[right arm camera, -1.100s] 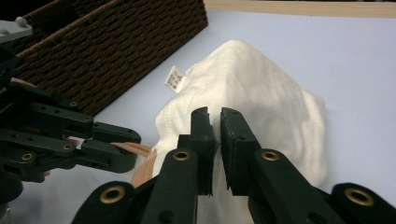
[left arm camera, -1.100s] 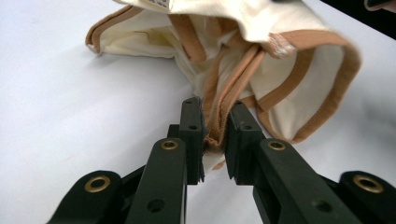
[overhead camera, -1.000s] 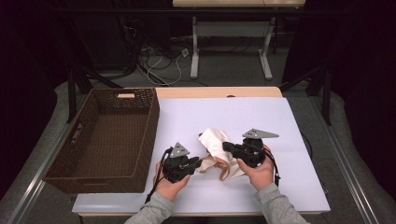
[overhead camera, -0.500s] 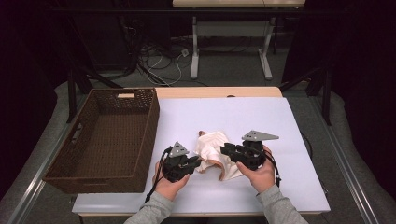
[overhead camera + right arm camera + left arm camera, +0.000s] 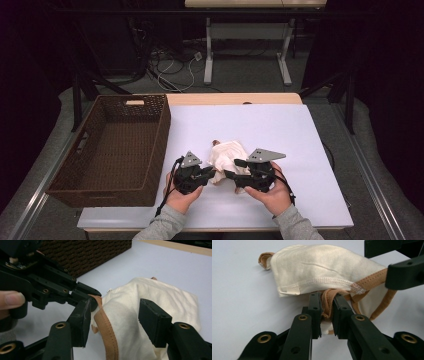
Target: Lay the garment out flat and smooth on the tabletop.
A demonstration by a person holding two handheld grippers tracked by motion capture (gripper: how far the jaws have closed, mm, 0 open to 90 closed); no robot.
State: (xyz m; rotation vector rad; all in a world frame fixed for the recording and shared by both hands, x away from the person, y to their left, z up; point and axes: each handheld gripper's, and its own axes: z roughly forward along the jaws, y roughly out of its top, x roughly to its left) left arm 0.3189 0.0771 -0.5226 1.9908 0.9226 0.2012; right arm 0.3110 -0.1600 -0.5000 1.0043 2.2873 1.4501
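A cream cloth garment (image 5: 227,155) with tan-brown trim lies crumpled on the white table top (image 5: 280,130), near its front middle. My left gripper (image 5: 209,175) is at the garment's near left edge, shut on a fold of the tan trim (image 5: 327,303). My right gripper (image 5: 231,173) stands open just right of it, its jaws straddling the cream cloth (image 5: 130,315) and the tan band (image 5: 106,327) without pinching them. In the right gripper view the left gripper (image 5: 93,300) comes in from the left and touches the garment's edge.
A dark brown woven basket (image 5: 117,145) with nothing in it stands on the left of the table, its corner close to my left hand. Bare white surface stretches behind and to the right of the garment. A wooden strip (image 5: 235,98) edges the far side.
Both grippers and the garment have shifted slightly toward the table's front edge, and the cloth has bunched tighter between them. The left gripper keeps its hold on the trim.
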